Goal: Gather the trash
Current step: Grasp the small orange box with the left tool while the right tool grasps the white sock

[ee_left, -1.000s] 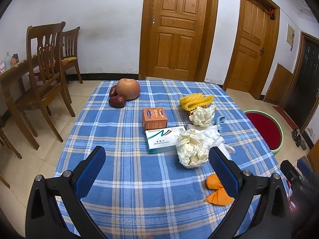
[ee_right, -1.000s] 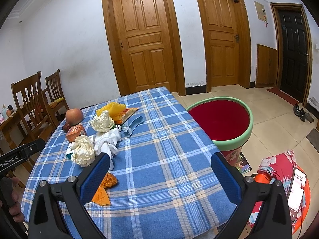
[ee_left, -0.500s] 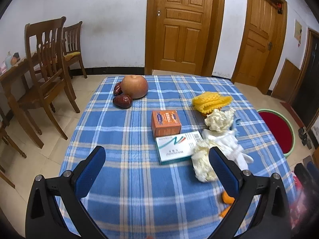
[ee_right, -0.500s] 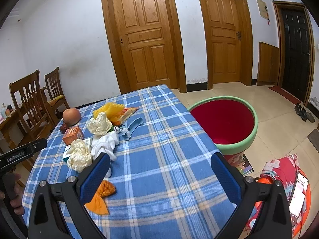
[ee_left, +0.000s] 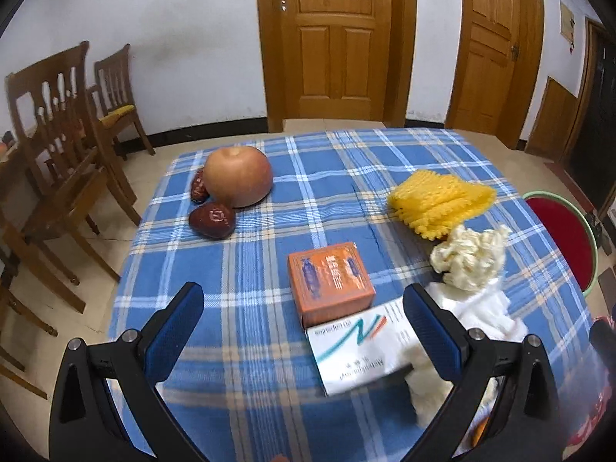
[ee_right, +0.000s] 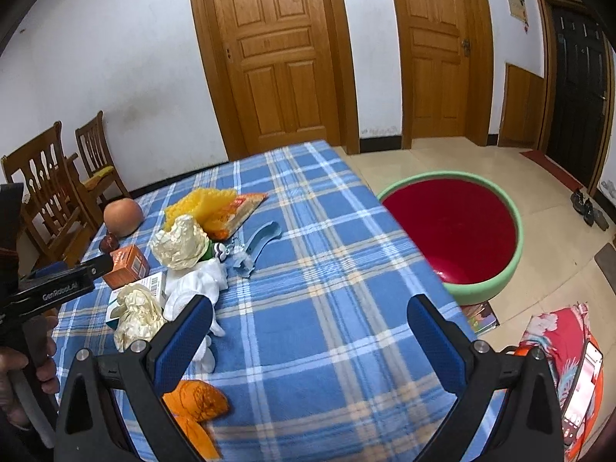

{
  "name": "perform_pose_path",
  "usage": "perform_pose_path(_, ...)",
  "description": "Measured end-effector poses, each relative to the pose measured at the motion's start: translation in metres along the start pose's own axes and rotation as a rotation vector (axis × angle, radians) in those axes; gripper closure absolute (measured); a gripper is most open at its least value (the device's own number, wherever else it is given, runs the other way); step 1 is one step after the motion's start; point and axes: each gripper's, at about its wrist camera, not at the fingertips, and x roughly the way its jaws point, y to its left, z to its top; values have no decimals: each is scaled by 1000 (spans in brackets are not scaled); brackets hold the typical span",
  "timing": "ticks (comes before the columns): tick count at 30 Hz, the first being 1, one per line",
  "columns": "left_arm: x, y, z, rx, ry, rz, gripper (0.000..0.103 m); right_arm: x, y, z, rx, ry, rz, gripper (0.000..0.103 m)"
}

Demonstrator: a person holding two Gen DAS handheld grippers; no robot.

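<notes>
Left gripper (ee_left: 304,327) jaws wide apart, empty, over blue plaid table (ee_left: 327,177). Right gripper (ee_right: 308,331) likewise spread, empty. Trash: crumpled tissue (ee_right: 179,242) beside orange box (ee_left: 331,283); second wad (ee_right: 136,315) on white carton (ee_left: 358,350); orange peel (ee_right: 196,404) partly hidden behind right finger. Red bin (ee_right: 450,231) on floor beside table. Apple (ee_left: 238,176) touches dates (ee_left: 211,218).

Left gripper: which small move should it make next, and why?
Probably ease the left gripper forward and slightly right, onto the white carton. Its jaws are open and empty, and the carton lies flat just ahead, against the orange box.
</notes>
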Motion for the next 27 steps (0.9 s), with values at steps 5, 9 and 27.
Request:
perform_pose_path(5,18,1,3,55,3,-20,2,17,16,2,-9,53,4,0)
perform_pose_path(9,31,7,5,48,37,-82,11,30,29,3,-13,87,11,2)
perform_pose_path(27,-11,26,3,-78,-21,-180,46,64,60,0,-39,204,247,42)
